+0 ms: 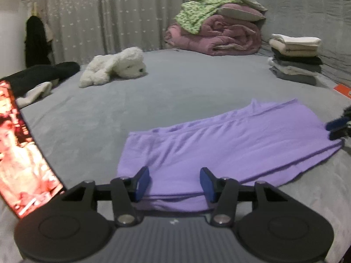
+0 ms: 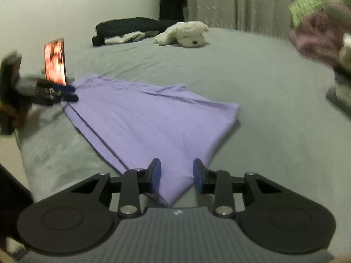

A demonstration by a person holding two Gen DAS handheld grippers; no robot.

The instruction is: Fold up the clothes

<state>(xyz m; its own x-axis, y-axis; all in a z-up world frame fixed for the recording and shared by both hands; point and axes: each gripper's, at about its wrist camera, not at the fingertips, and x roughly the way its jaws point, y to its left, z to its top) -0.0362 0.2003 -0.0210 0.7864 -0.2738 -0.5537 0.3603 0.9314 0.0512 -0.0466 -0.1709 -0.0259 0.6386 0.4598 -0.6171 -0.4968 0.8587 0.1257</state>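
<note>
Each hand-held gripper [image 1: 174,183] [image 2: 176,175] shows black linkage arms, silver screws, blue finger pads [image 1: 142,183], round black discs and a ribbed grey body.

It was a bedroom in a home. A wide bed [image 1: 153,92] covered by a grey sheet filled both views, with a padded grey headboard [image 1: 307,11] rising at its far end. Against that headboard lay a rolled pink quilt [image 1: 219,37] topped by a green patterned blanket [image 1: 195,13] and a pillow [image 1: 241,13], and beside them stood a stack of folded clothes [image 1: 296,59]. A white plush dog [image 1: 116,65] sprawled on the sheet, near a dark garment [image 1: 41,72] and a pale sock [image 1: 35,94]. Pale patterned curtains [image 1: 109,15] hung behind the bed, with dark clothing [image 1: 36,39] hanging by the wall. A lit phone [image 2: 55,62] stood upright at the bed's edge, and a purple garment [image 2: 149,120] lay spread flat on the sheet.
</note>
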